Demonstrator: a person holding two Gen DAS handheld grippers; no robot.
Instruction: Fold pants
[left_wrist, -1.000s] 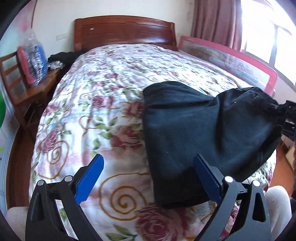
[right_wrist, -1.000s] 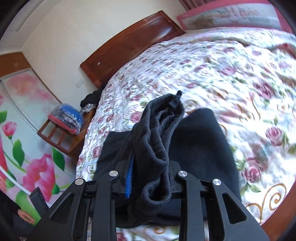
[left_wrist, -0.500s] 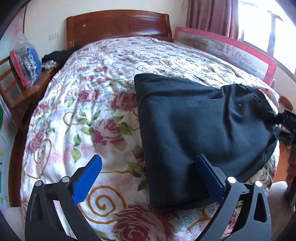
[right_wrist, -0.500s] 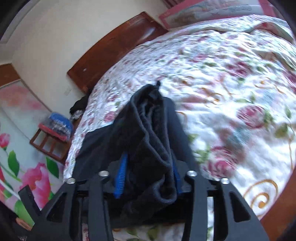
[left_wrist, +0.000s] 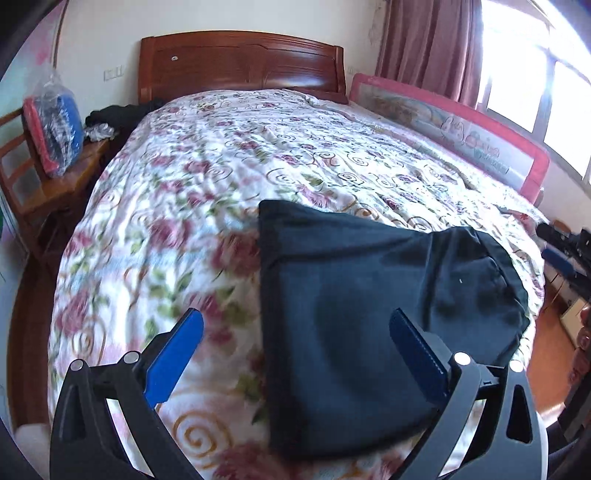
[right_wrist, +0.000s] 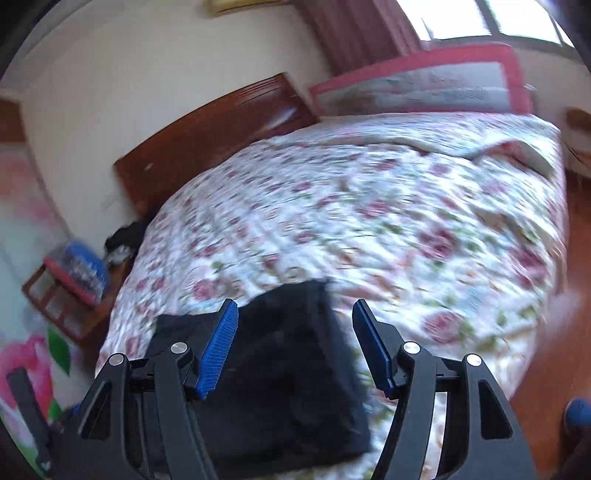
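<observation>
Room: bedroom, wooden headboard (left_wrist: 240, 59), pink bed rail (left_wrist: 443, 125), bright window.
Bed (left_wrist: 221, 177): floral quilt, the folding surface.
Pants (left_wrist: 369, 332): dark folded bundle lying near the foot edge, apparently just laid down.
Right tool (right_wrist: 291, 347): jaws just opening, nothing gripped, pants below.
Left tool (left_wrist: 295, 354): spread wide, empty.
</observation>
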